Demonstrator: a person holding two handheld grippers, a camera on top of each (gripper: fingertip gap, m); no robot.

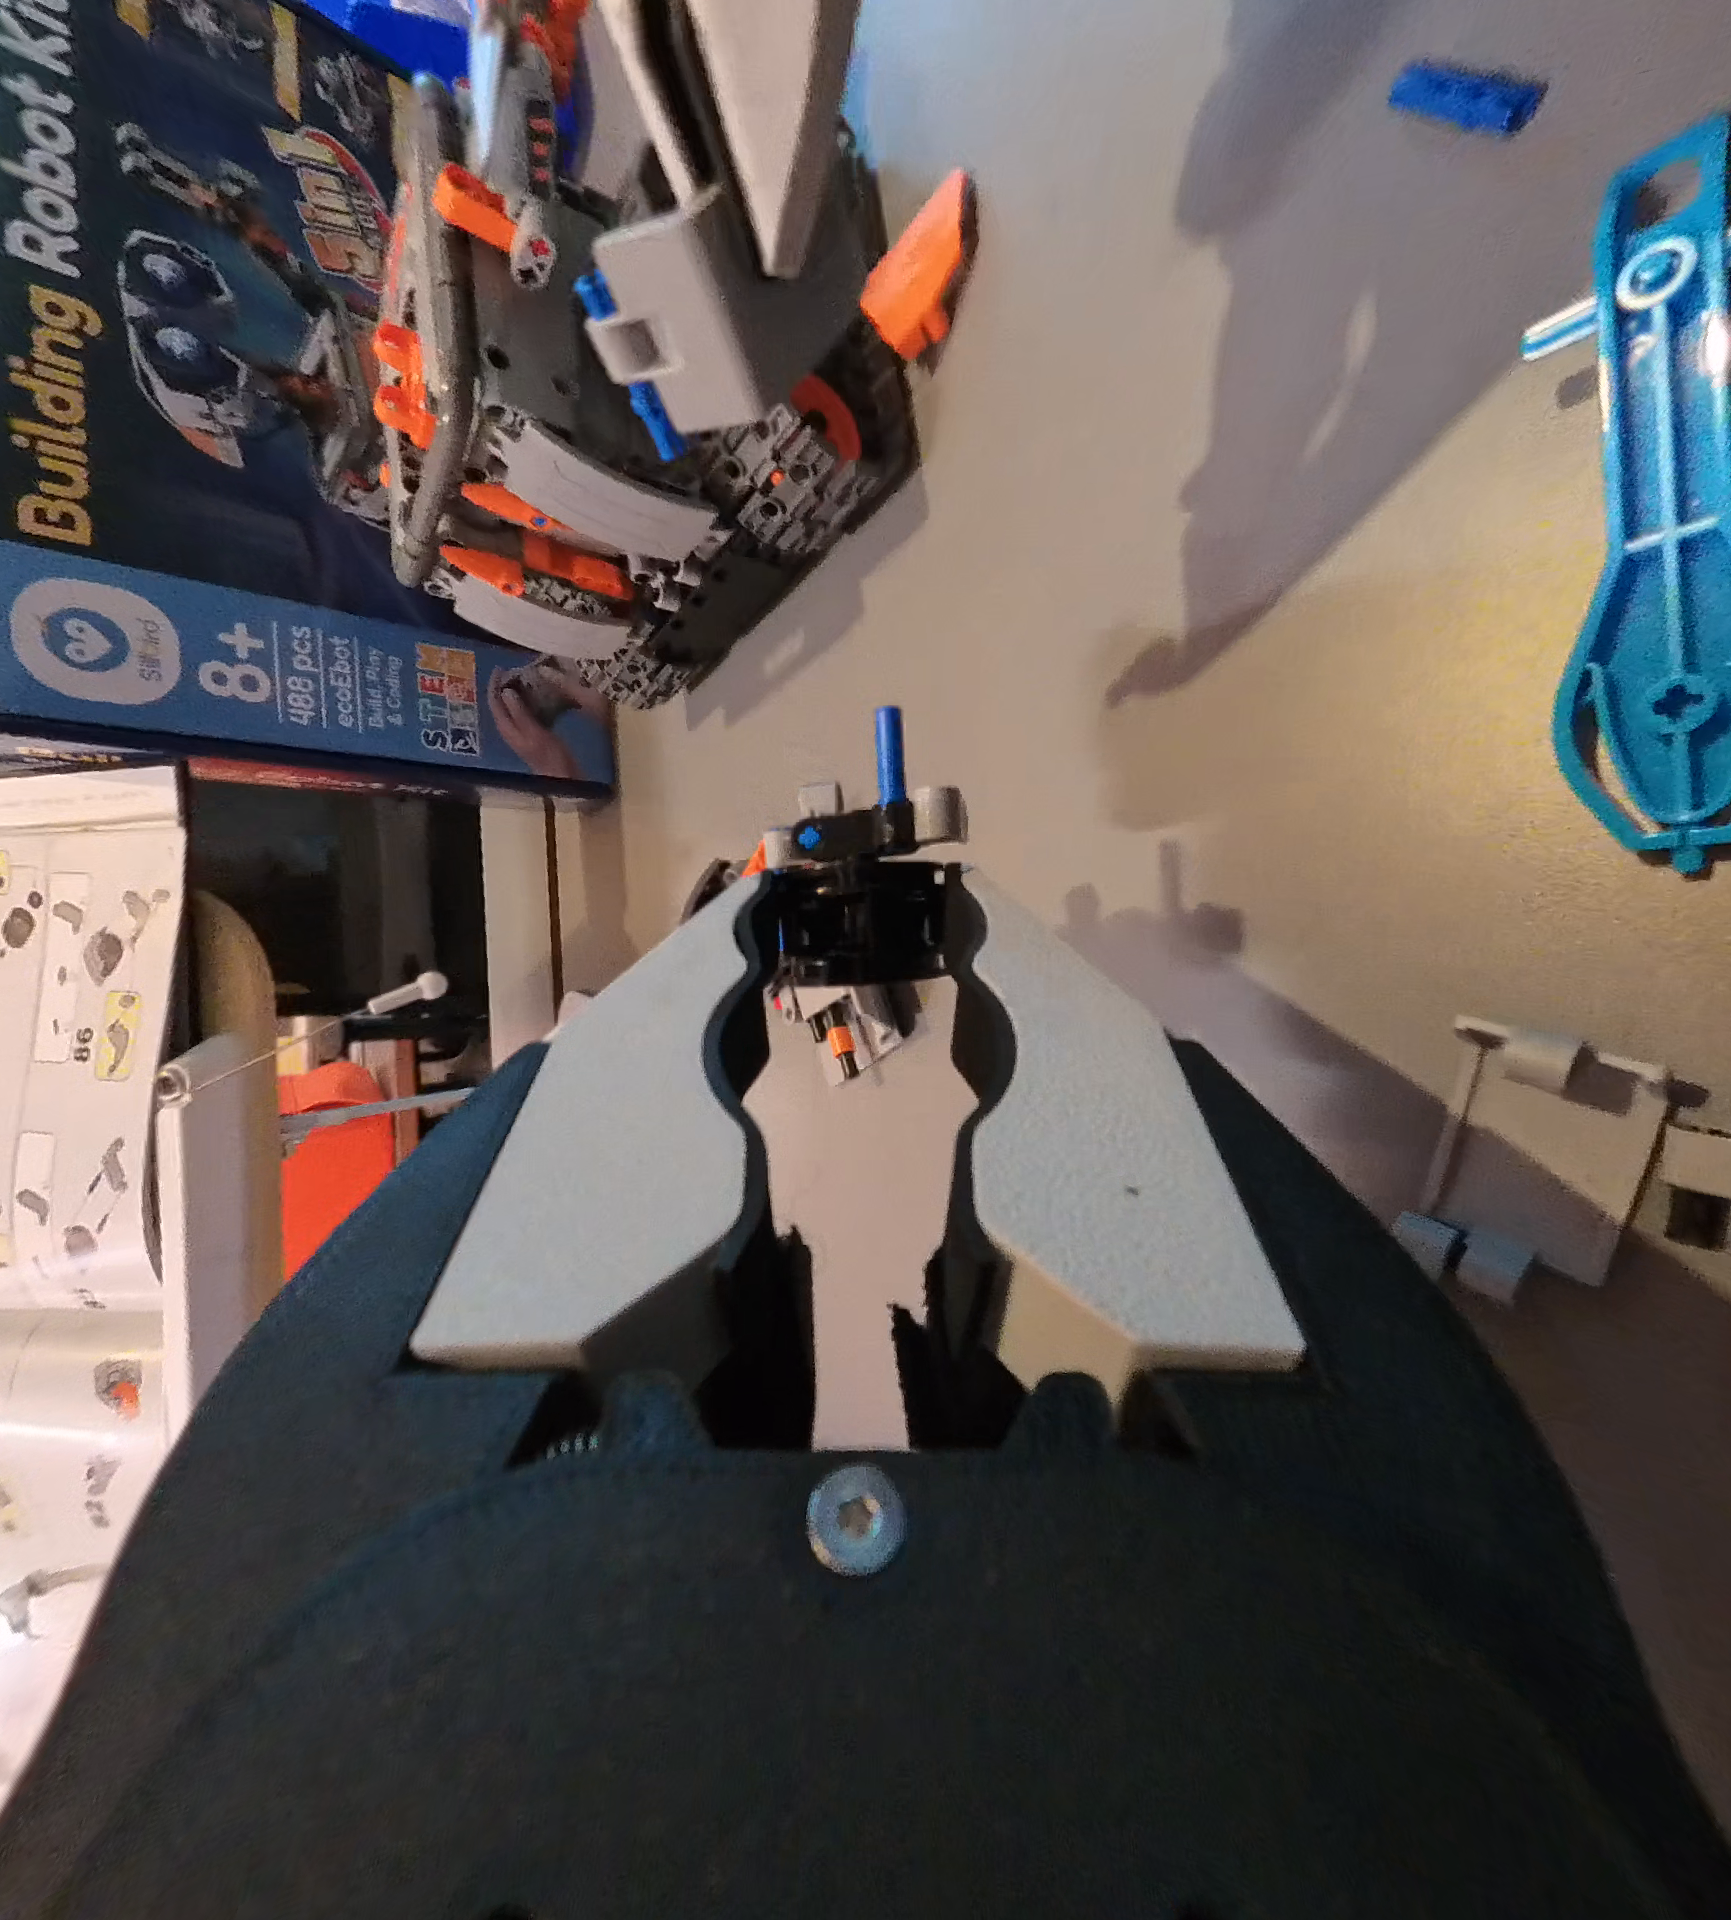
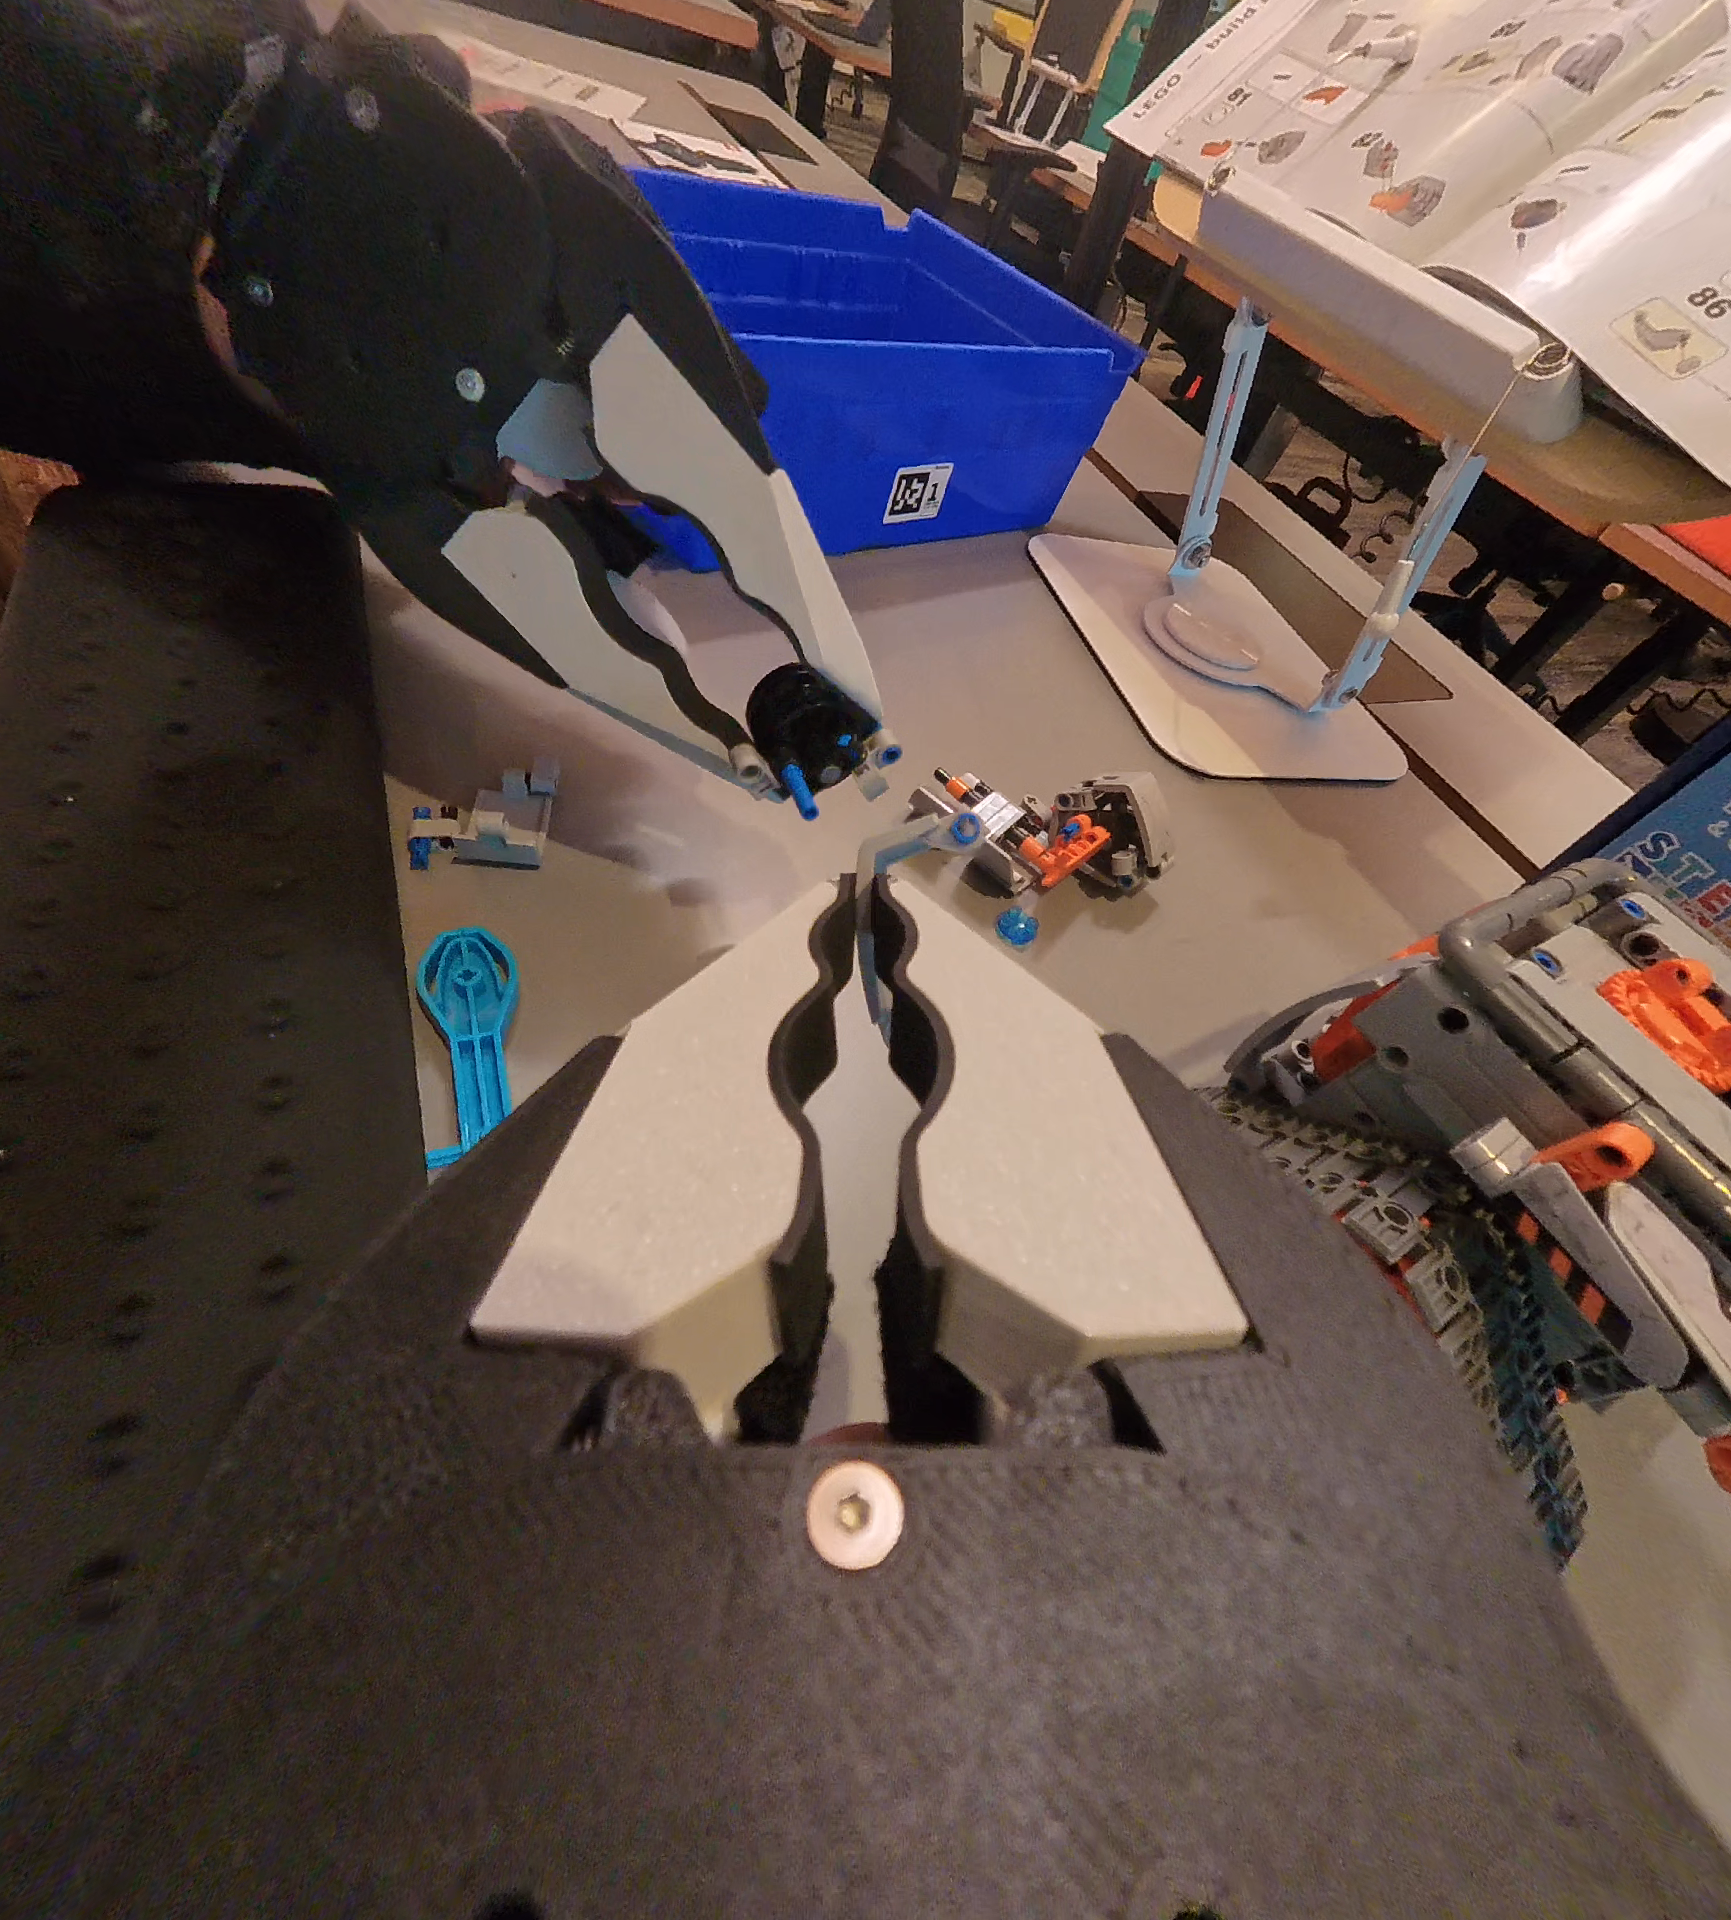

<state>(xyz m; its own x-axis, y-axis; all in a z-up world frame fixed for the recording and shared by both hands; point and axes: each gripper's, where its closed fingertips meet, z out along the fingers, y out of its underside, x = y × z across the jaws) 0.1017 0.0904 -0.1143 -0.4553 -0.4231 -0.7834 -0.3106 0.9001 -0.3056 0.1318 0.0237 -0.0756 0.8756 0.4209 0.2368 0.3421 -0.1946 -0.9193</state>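
Left gripper (image 1: 856, 925): grey fingers (image 1: 632, 1091) part-open, tips clamped on a small black round brick sub-assembly with grey connectors and a blue pin (image 1: 866, 894), centre of the left wrist view. The blue pin sticks out past the tips. Seen in the right wrist view too, left gripper (image 2: 814, 743) at upper left centre, same black assembly (image 2: 807, 732) held above the grey tabletop (image 2: 944, 644).

Right gripper (image 2: 861, 894): fingers (image 2: 695, 1122) nearly closed, narrow gap, pinching a thin grey angled beam with a blue pin at its far end (image 2: 908, 847). Beam tip sits just beside a small grey-and-orange brick cluster (image 2: 1058, 836) lying on the table at centre frame.

Around them:
- turquoise plastic brick-separator tool (image 2: 466, 1029), left centre, flat on table
- small grey bracket piece with blue pins (image 2: 492, 821), left of centre
- small translucent blue round stud (image 2: 1017, 928), just below the cluster
- large grey/orange tracked brick vehicle (image 2: 1567, 1143), right edge
- blue plastic bin (image 2: 902, 374), upper centre
- white stand holding an open instruction booklet (image 2: 1360, 343), upper right
- blue kit box (image 1: 196, 416), upper left of the left wrist view
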